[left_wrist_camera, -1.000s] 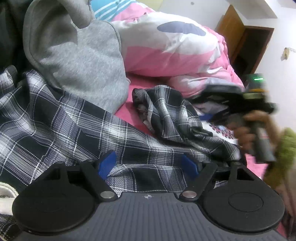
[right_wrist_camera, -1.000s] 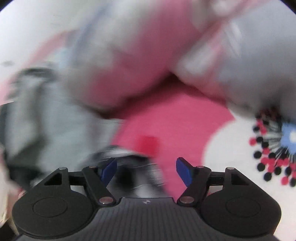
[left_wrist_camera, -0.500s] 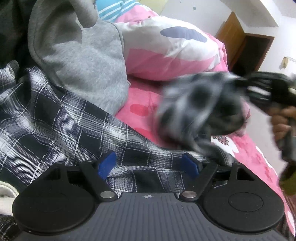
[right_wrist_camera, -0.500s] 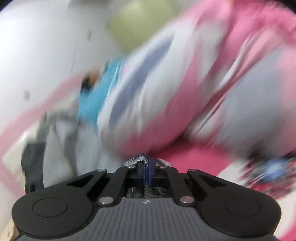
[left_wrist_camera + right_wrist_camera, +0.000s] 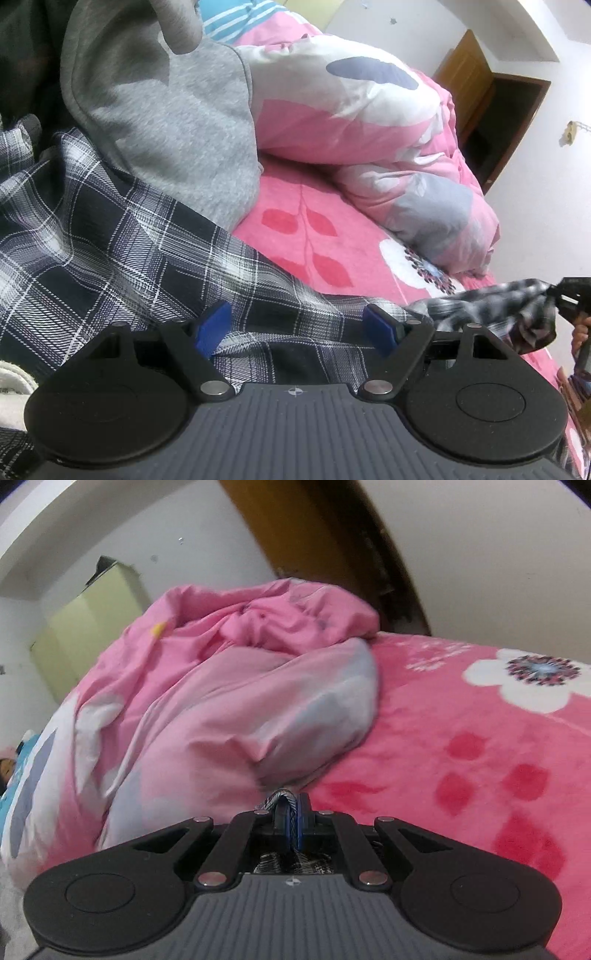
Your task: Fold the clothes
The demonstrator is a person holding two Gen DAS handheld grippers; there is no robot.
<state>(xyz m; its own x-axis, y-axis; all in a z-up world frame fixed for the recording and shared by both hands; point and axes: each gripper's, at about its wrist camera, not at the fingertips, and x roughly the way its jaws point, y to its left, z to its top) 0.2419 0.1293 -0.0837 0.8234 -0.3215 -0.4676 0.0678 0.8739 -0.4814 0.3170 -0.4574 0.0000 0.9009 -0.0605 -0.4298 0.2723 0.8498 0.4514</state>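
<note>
The right gripper point(image 5: 291, 819) is clamped on a fold of the soft, limp plaid shirt point(image 5: 110, 236) at lower centre. The left gripper point(image 5: 299, 328) gapes wide over it, gripping nothing. Light cloth; best pinched at an edge.

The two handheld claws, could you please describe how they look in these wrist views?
Both look alike: the left claw and right claw have black linkage arms with silver pivot pins, round black discs either side, blue finger pads, and a ribbed dark grey body bearing a small crosshair mark.
</note>
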